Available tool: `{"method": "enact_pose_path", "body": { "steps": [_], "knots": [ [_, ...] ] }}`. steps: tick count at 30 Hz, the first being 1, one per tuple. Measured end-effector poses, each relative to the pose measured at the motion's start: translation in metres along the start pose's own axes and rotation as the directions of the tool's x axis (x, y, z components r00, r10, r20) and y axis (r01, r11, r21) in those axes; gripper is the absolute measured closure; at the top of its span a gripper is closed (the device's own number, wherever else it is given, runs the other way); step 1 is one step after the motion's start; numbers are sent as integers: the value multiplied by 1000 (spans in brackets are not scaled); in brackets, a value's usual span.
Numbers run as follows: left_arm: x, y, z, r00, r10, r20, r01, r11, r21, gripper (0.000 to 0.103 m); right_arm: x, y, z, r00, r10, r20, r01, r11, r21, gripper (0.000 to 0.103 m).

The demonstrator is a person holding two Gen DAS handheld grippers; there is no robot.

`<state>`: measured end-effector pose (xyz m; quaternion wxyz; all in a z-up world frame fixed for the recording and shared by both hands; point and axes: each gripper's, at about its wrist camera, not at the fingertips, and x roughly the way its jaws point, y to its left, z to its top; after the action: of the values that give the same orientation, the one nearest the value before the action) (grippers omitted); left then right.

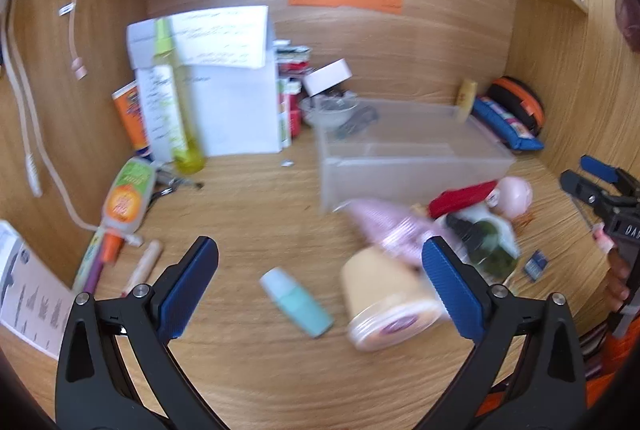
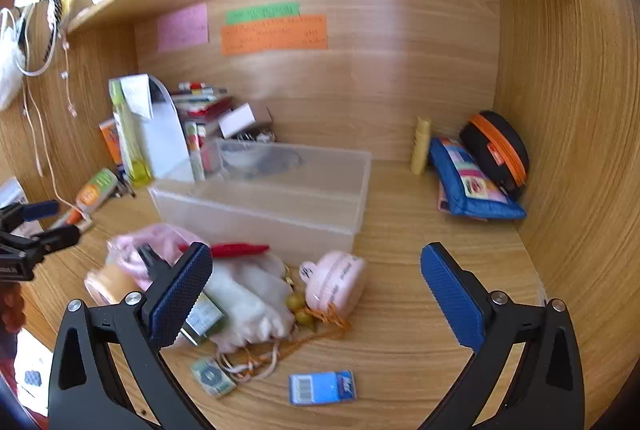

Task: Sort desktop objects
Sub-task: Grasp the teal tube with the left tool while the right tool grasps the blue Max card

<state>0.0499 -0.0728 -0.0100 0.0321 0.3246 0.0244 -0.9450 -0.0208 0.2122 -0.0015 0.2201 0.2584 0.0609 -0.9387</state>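
Note:
A clear plastic bin stands on the wooden desk. In front of it lies a pile: a beige jar, a pink bottle, a dark green bottle, a red item, a pink round case and a white pouch. A teal tube lies alone. My left gripper is open above the tube and jar. My right gripper is open over the pink case. Both are empty.
White boxes with a yellow-green bottle, an orange-labelled glue bottle and pens lie at the left. A blue pouch and a black-orange case sit at the back right. A blue card lies near the front edge.

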Motion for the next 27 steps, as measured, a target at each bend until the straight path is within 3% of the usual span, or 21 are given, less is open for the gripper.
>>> {"method": "enact_pose_path", "body": {
  "steps": [5,6,11,16,24,27],
  "knots": [
    [3,10,-17,991,133,-24,-132,991,27,0,3,-4,-13,998,-17,-58,17,1000,1,0],
    [4,12,-21,991,133,-32,-132,991,27,0,4,-6,-17,997,-17,-71,17,1000,7,0],
    [17,27,-39,988,120,-102,-119,993,15,0,15,-10,-32,987,-4,-158,8,1000,22,0],
    [33,31,-58,983,102,-151,-90,992,83,0,22,-9,-48,973,-20,-229,19,1000,-5,0],
    [62,31,-54,973,15,-231,17,991,136,0,28,-12,-65,953,-35,-300,36,999,-1,0],
    [69,26,-55,971,23,-239,20,985,174,0,31,-12,-70,942,-57,-331,58,998,-9,0]
  ]
}}
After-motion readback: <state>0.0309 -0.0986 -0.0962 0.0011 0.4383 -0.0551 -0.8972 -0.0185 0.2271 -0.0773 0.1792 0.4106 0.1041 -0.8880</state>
